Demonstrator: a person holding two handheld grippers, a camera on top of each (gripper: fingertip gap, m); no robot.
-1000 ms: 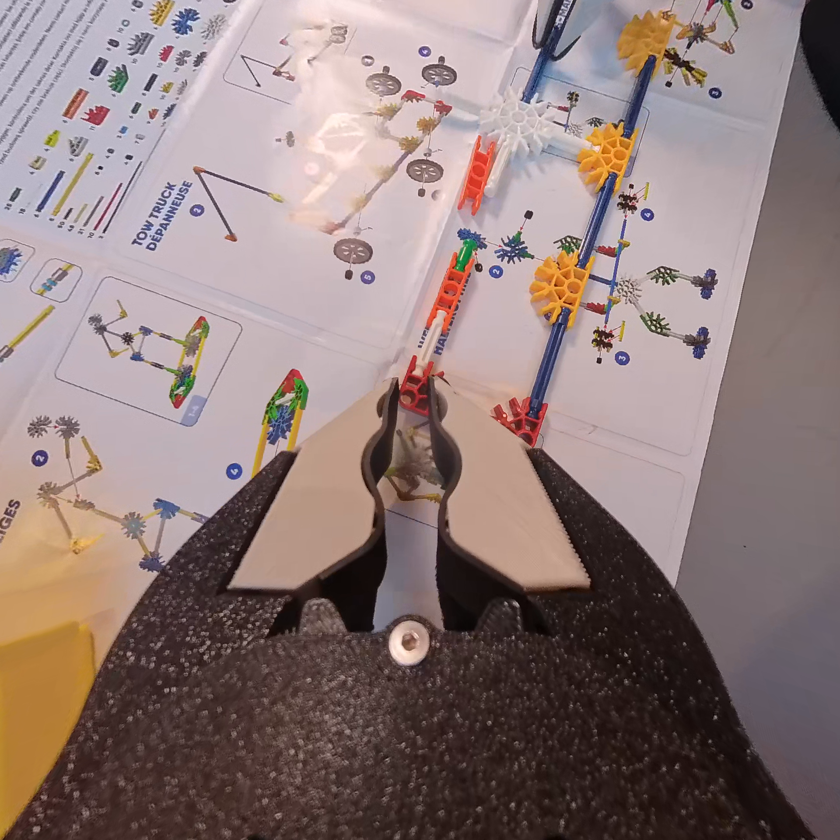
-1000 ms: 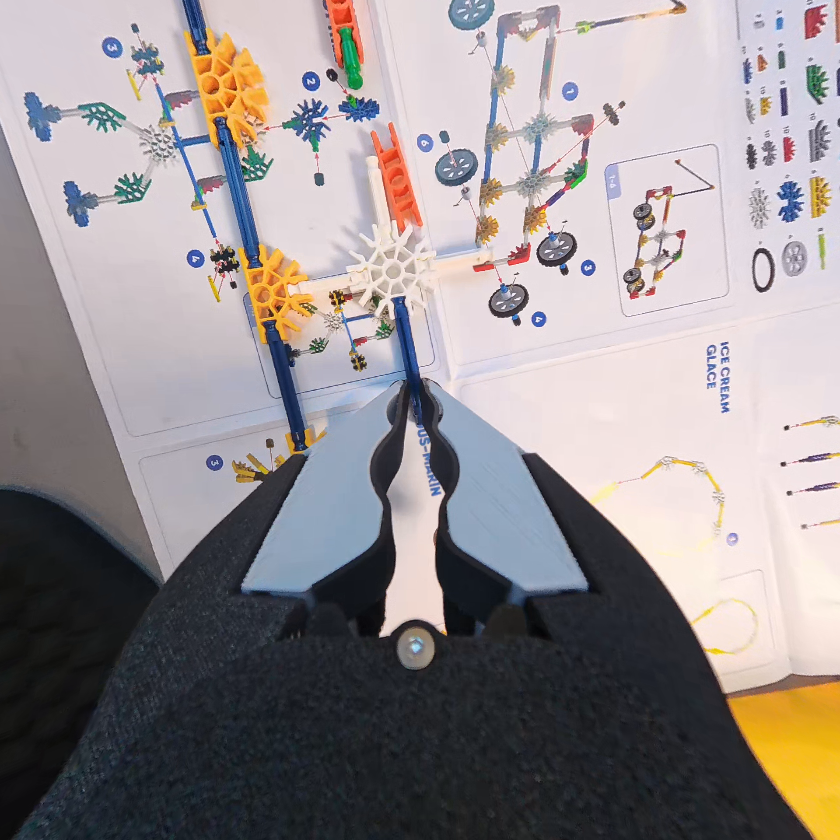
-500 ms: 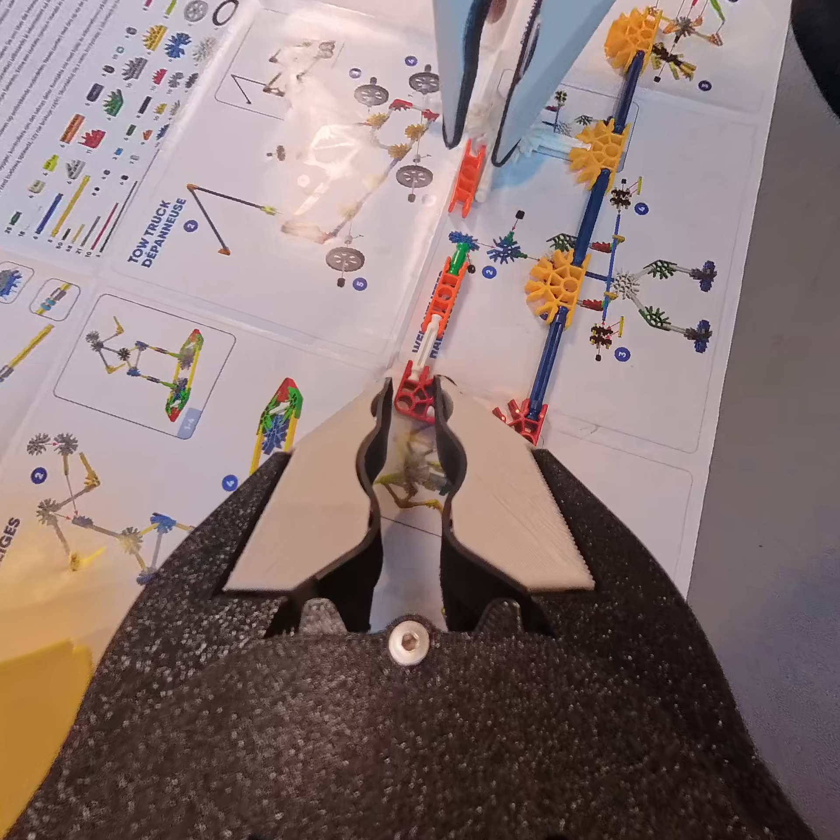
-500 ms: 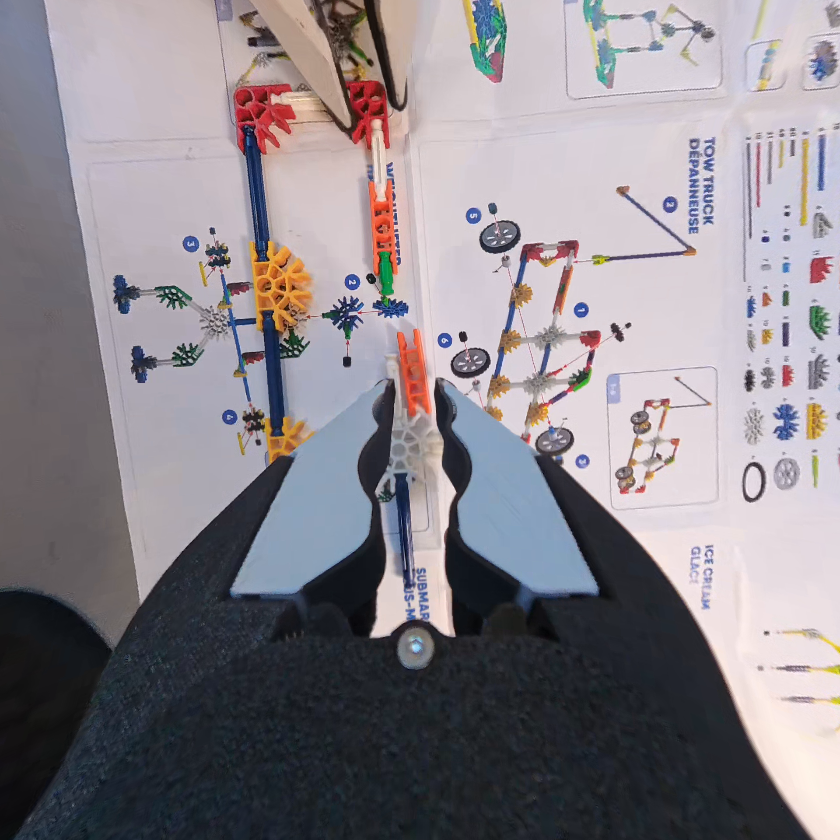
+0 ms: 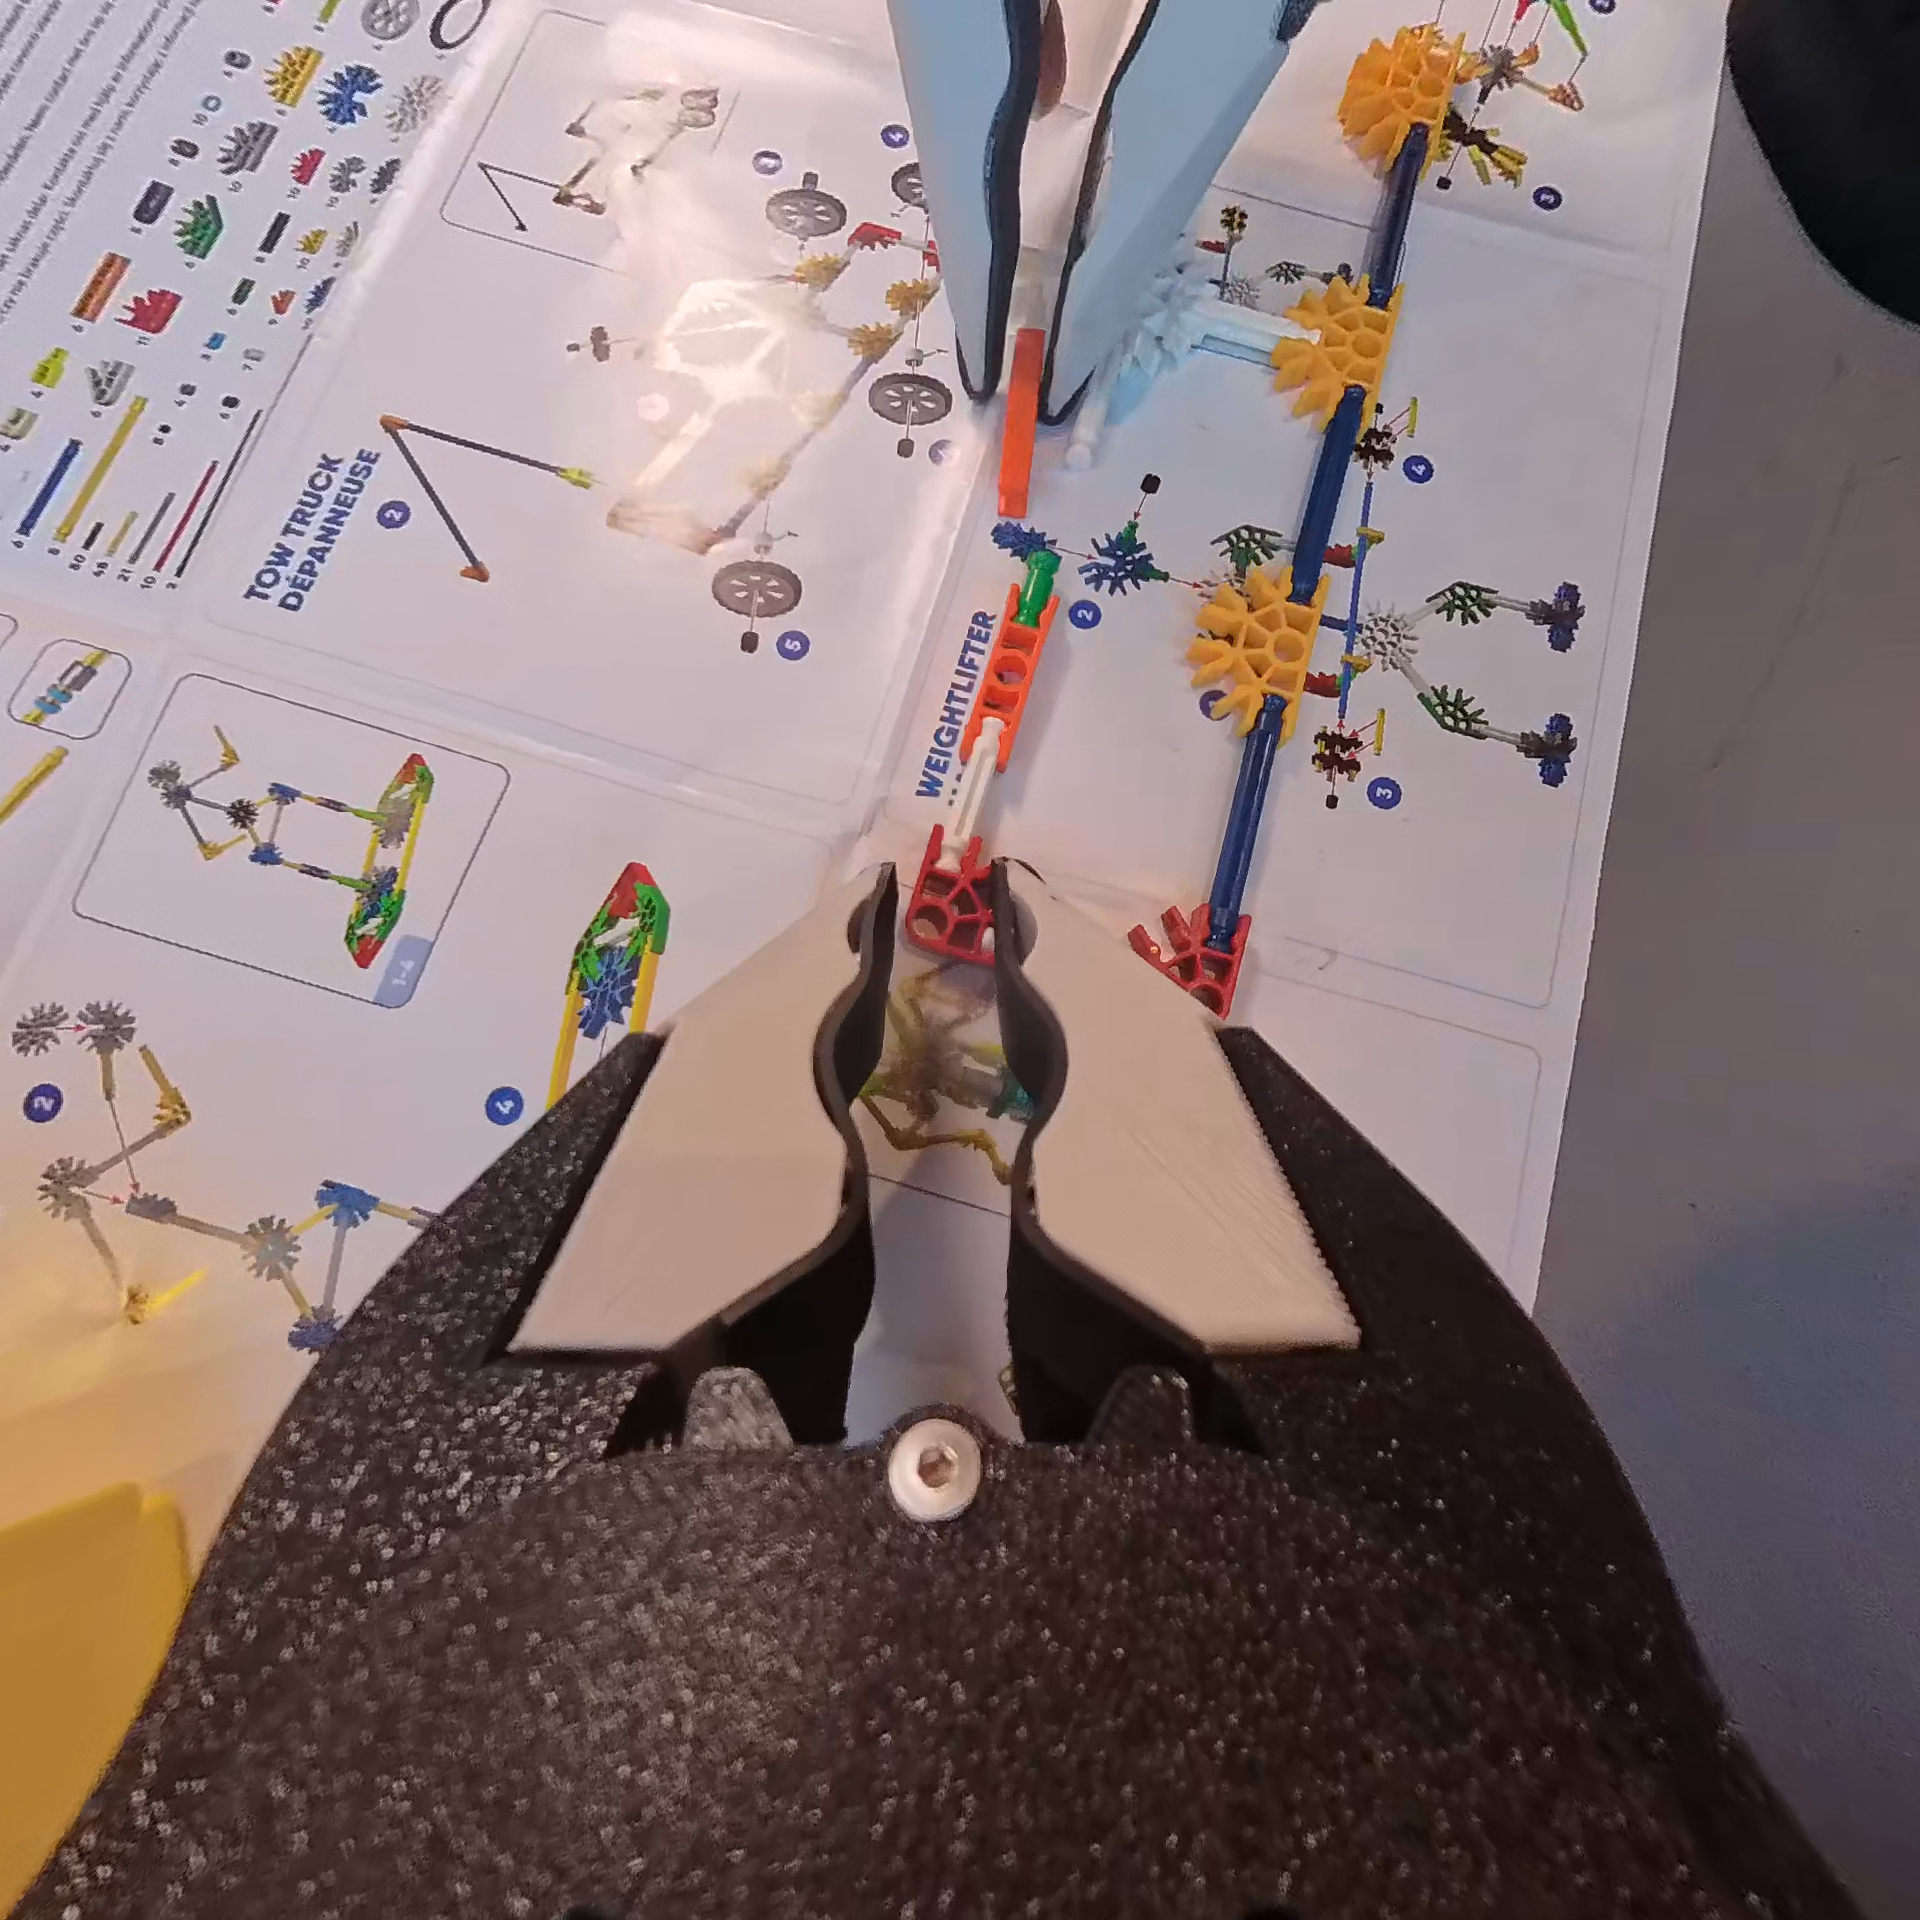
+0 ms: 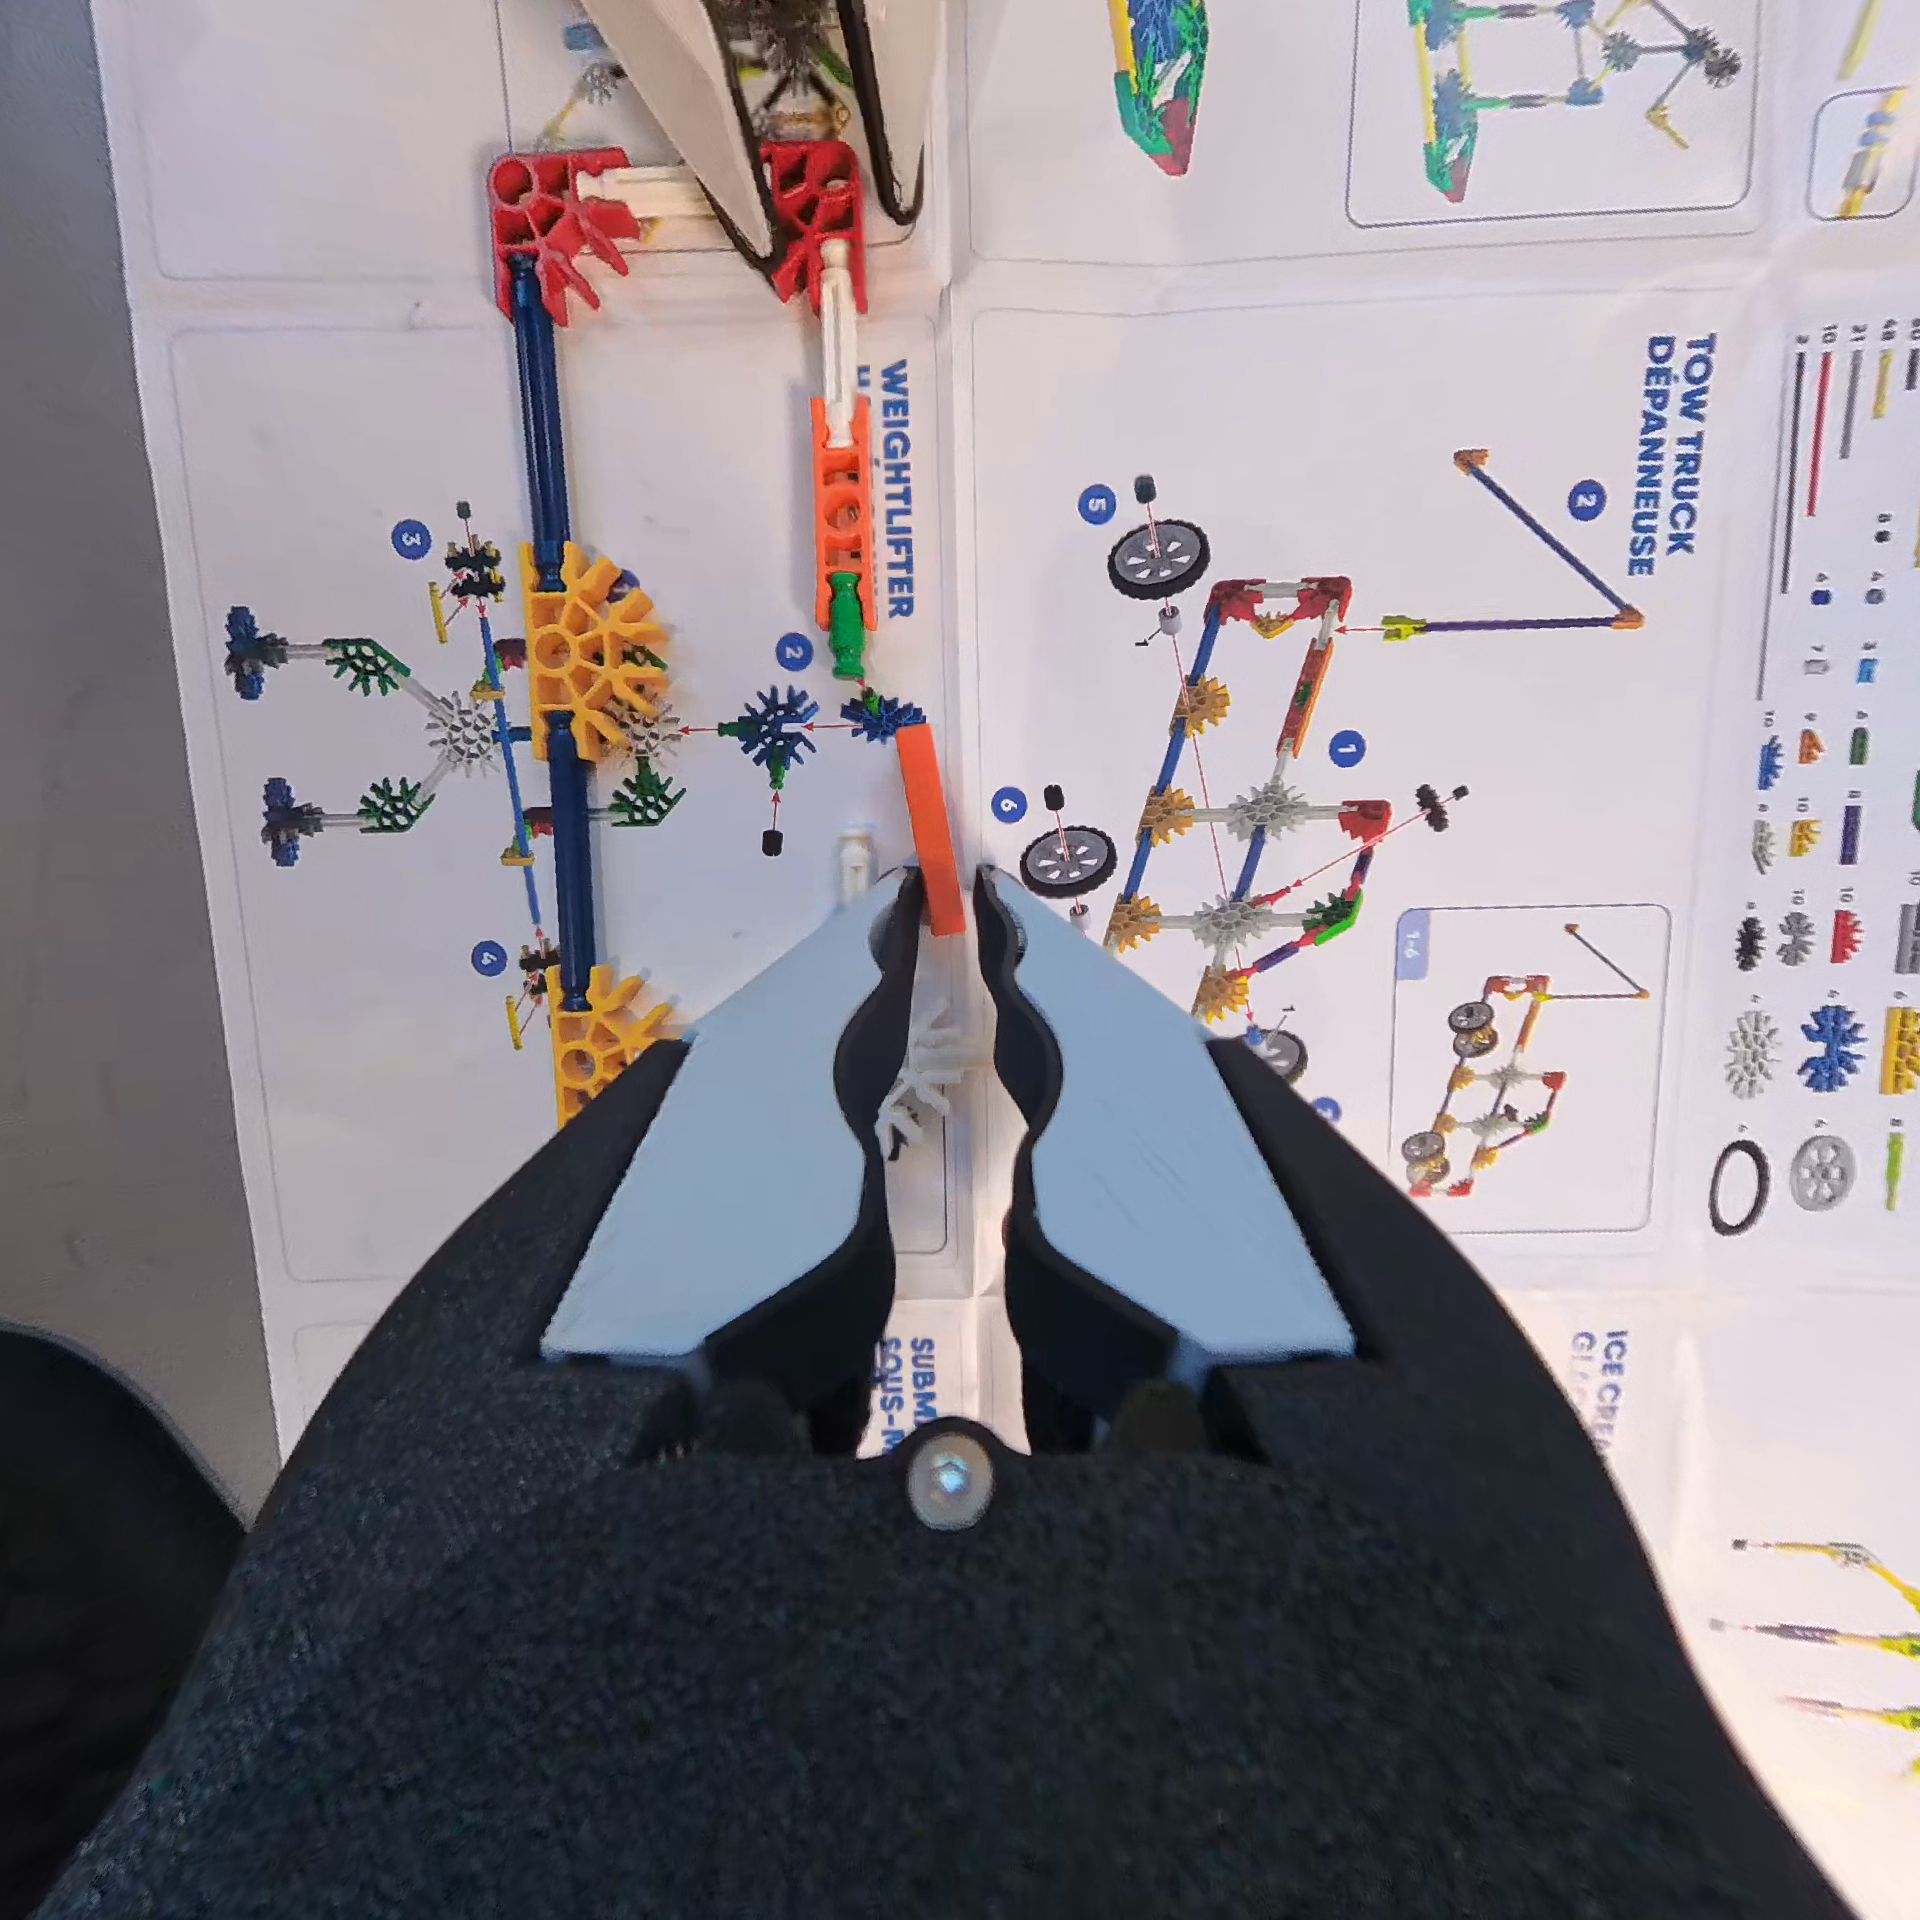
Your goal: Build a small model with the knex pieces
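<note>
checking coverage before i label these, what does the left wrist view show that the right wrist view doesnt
Only the left wrist view shows the third yellow connector at the far end of the blue rod and a yellow object near the left tongs. Only the right wrist view shows the white rod joining the two red connectors. Both show the instruction sheet, the orange connector in the right tongs, and the red connector.

A big printed instruction sheet [image 5: 623,727] is lying spread across the grey counter [image 5: 1766,935]. A yellow block [image 5: 73,1600] is sitting at its near corner, and something dark [image 6: 94,1558] is lying just off the sheet's edge.
</note>
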